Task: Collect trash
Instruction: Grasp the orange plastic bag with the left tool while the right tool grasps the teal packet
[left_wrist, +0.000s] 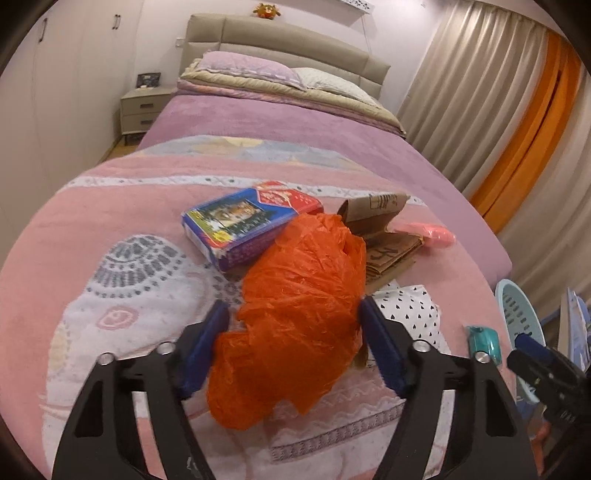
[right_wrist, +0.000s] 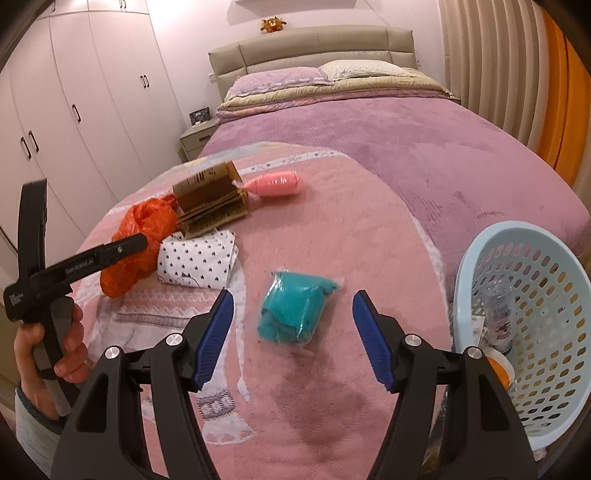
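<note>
A crumpled orange plastic bag (left_wrist: 295, 306) lies on the pink blanket (left_wrist: 110, 229). My left gripper (left_wrist: 293, 314) is open, with its blue pads on either side of the bag; it also shows in the right wrist view (right_wrist: 136, 236). A teal sealed packet (right_wrist: 295, 310) lies on the blanket, and my right gripper (right_wrist: 293, 306) is open around it, a little short of it. A light blue perforated basket (right_wrist: 535, 332) stands at the bed's right edge and holds a small bottle (right_wrist: 498, 314) and other bits.
A blue box (left_wrist: 247, 221), folded brown cardboard (left_wrist: 384, 236), a pink packet (right_wrist: 275, 184) and a white dotted folded cloth (right_wrist: 199, 262) lie on the blanket. Pillows and headboard are at the far end, wardrobes left, curtains right.
</note>
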